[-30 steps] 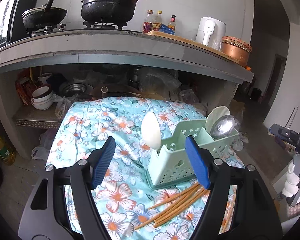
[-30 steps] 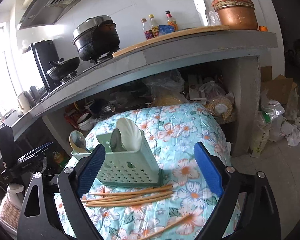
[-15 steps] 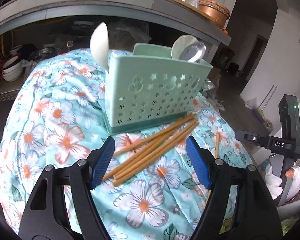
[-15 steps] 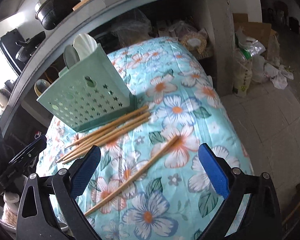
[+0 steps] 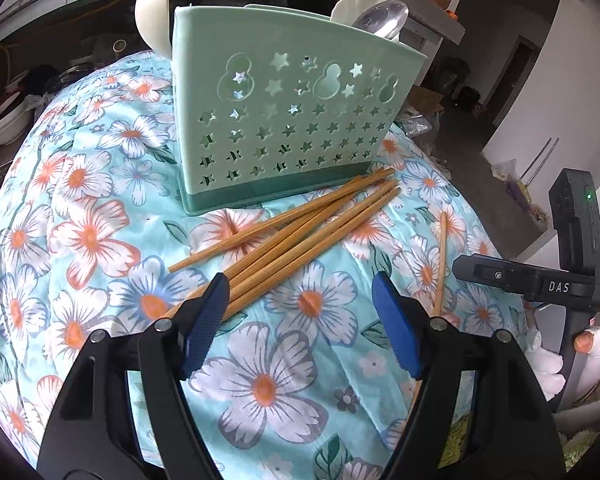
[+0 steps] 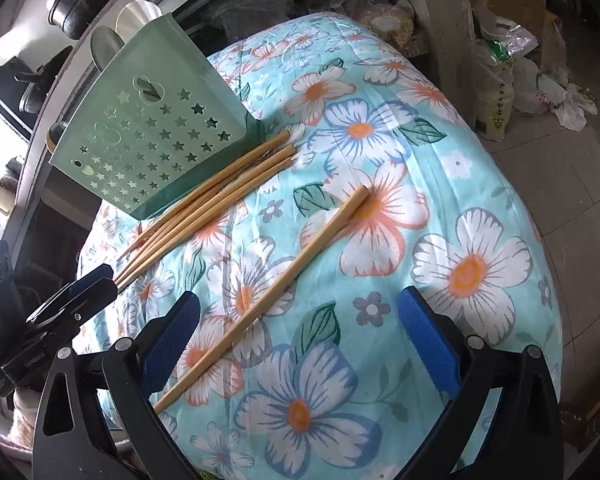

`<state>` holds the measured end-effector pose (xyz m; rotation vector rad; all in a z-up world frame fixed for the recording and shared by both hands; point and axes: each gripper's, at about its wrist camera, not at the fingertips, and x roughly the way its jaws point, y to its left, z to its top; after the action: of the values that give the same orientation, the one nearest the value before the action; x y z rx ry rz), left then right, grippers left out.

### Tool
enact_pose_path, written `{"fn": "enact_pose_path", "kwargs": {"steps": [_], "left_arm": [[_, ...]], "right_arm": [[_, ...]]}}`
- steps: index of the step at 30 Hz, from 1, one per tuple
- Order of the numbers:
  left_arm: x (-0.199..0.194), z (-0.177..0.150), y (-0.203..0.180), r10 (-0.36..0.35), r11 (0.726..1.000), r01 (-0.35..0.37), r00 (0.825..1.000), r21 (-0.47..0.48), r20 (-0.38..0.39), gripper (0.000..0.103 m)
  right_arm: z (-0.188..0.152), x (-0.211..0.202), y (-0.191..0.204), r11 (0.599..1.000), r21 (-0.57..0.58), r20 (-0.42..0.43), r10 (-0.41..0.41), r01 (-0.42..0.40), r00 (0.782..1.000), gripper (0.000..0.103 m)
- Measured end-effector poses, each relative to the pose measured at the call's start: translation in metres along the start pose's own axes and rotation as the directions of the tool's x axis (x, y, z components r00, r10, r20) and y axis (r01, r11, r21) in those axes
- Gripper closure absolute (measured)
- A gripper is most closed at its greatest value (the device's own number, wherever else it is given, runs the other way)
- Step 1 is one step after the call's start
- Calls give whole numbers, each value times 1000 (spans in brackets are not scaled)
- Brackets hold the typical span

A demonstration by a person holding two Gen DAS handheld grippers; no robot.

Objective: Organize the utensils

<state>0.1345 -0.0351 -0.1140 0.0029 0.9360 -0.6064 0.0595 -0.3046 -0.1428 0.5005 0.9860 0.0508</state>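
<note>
Both of your tools have dropped low over the bench [image 5: 100, 240], which is covered by a flowered cloth; a second ago they sat higher and farther back, looking across at the stove shelf. Your left tool [image 5: 300, 308] has its jaws apart and holds nothing; its left pad now sits just beside the near ends of the bundle of chopsticks [image 5: 300, 236], which lies on the cloth in front of the green holder [image 5: 284, 112]. Your right tool [image 6: 300, 332] is also apart and empty; the single chopstick [image 6: 268, 292] lies well apart from the bundle, and its near end runs under the tool's left pad rather than between the jaws. The green holder stands upright toward the back of the bench, with a white spoon [image 5: 152, 8] and a metal spoon [image 5: 380, 20] already standing in it; no chopstick is in it yet, as far as you can tell. The drop suggests you are lining up two pickups; each tool seems to need a small shift sideways before closing.
</note>
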Motion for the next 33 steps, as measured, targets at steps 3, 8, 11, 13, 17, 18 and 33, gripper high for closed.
{"fn": "enact_pose_path", "kwargs": {"steps": [3, 8, 11, 13, 17, 18, 33], "left_arm": [[4, 1, 0, 2, 1000, -3, 1000, -5, -5, 33], [6, 2, 0, 0, 1000, 0, 1000, -6, -13, 33], [7, 1, 0, -3, 1000, 3, 1000, -4, -14, 33], [7, 1, 1, -3, 1000, 3, 1000, -8, -15, 33], [5, 0, 5, -6, 1000, 6, 1000, -19, -13, 33], [5, 0, 6, -6, 1000, 5, 1000, -21, -12, 33], [-1, -3, 12, -11, 999, 10, 1000, -39, -3, 33]], "right_arm": [[0, 0, 0, 1000, -5, 7, -4, 4, 1000, 6], [-2, 0, 0, 1000, -9, 18, -2, 2, 1000, 6], [-2, -1, 0, 1000, -8, 16, -1, 1, 1000, 6], [-2, -1, 0, 1000, -12, 16, -6, 6, 1000, 6], [-3, -1, 1, 1000, -17, 25, -13, 13, 1000, 6], [-4, -1, 1, 1000, -15, 28, -11, 11, 1000, 6], [-3, 0, 0, 1000, -4, 24, -8, 8, 1000, 6]]}}
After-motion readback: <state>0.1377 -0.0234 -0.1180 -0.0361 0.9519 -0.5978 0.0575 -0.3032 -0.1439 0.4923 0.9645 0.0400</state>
